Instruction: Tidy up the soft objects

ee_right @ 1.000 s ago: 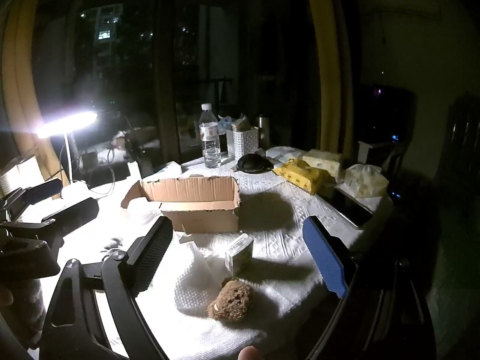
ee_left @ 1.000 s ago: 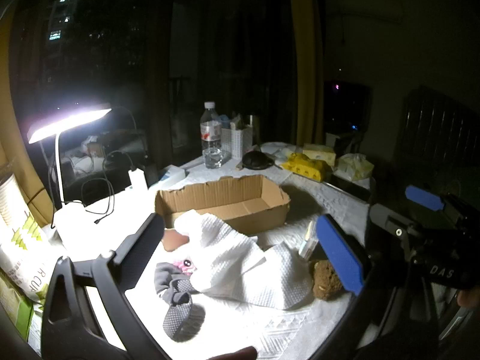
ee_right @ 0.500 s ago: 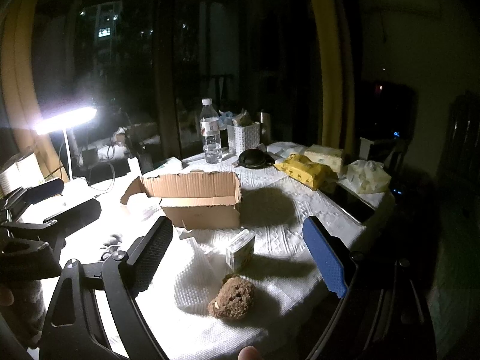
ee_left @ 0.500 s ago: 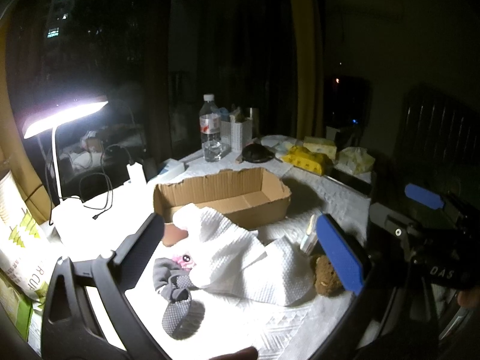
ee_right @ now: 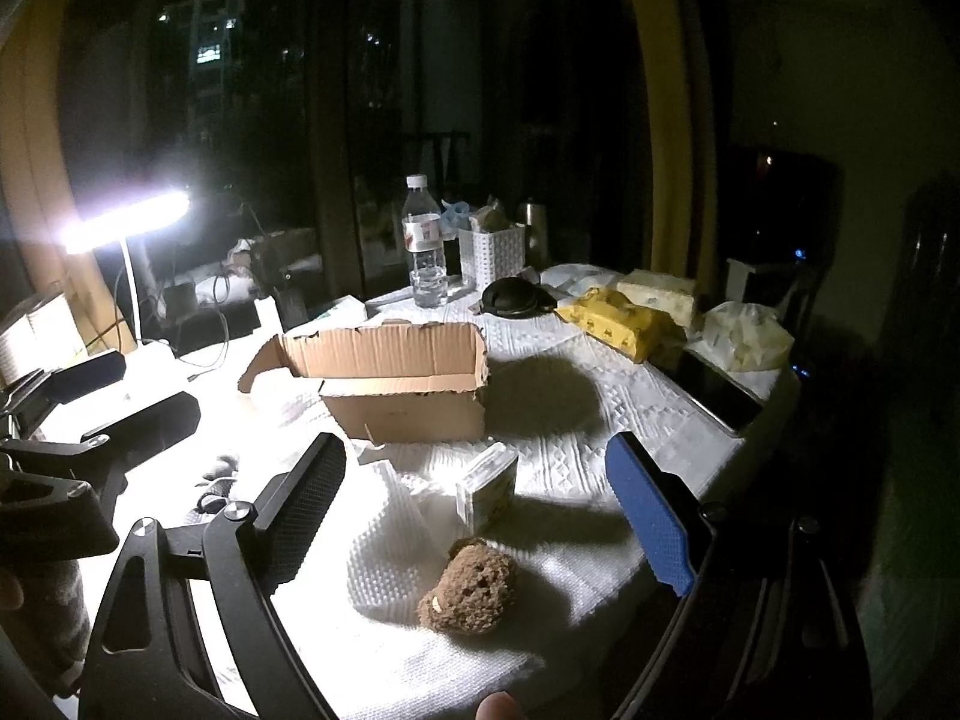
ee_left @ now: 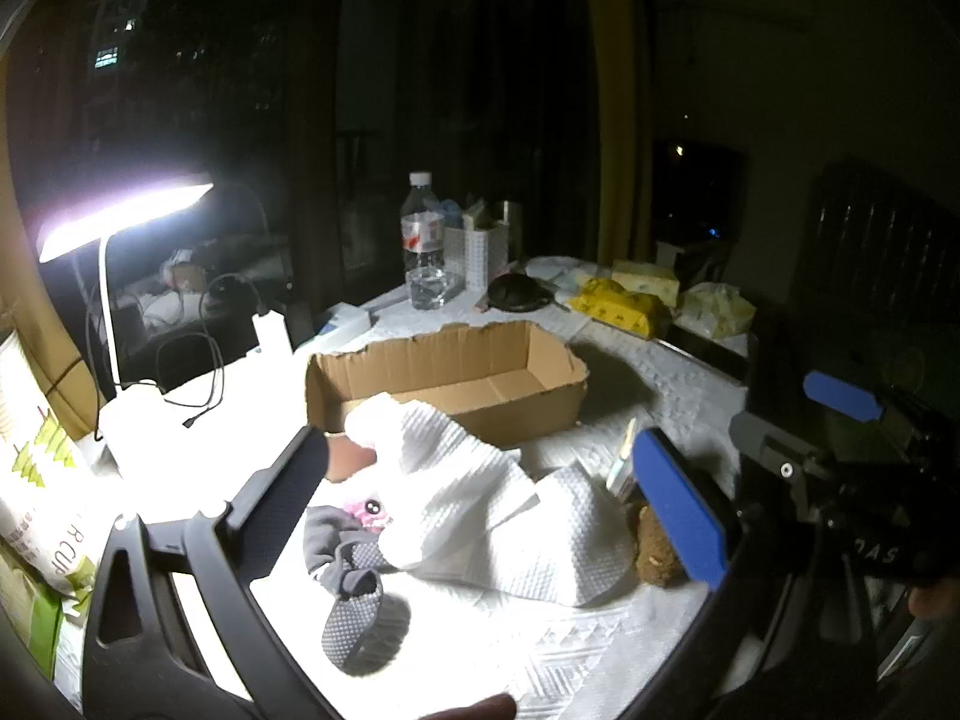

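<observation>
An open cardboard box sits mid-table; it also shows in the right wrist view. In front of it lies a crumpled white towel, a grey sock and a small pink toy. A brown plush lies on the towel, partly hidden in the left wrist view. My left gripper is open above the towel. My right gripper is open above the plush, empty.
A small carton stands beside the plush. A bright desk lamp and cables are at the left. A water bottle, white basket, yellow pack and tissues stand at the back. The table edge drops off right.
Both grippers have drifted slightly; the scene sits a little lower and nearer in view. Both stay open and empty. The objects have not moved.
</observation>
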{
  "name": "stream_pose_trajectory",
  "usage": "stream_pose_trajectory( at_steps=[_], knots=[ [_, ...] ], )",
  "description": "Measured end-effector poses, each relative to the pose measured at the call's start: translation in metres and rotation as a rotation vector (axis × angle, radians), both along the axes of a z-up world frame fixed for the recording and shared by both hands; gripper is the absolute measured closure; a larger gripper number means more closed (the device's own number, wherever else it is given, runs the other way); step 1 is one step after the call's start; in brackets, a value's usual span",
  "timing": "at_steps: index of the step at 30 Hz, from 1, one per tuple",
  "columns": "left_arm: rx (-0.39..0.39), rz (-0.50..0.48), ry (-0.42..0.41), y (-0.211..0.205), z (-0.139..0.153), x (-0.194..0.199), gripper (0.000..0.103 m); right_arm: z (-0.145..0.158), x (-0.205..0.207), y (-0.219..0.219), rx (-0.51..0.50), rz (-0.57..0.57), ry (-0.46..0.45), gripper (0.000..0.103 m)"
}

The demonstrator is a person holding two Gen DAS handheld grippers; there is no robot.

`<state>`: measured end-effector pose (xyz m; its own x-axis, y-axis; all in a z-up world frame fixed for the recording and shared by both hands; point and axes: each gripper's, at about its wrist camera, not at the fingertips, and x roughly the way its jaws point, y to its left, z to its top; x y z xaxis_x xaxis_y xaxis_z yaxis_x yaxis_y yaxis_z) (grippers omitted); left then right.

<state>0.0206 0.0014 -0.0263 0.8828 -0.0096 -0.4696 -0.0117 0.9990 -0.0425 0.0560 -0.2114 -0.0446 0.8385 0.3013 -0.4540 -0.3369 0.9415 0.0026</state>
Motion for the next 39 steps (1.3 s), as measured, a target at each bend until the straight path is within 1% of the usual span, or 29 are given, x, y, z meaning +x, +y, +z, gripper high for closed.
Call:
stream_pose_trajectory(
  at_steps=[39],
  knots=[
    [-0.002,0.006,0.003,0.0032,-0.0019,0.0017,0.001,0.0011,0.0008,-0.0003,0.0,0.0,0.0,0.012]
  ],
)
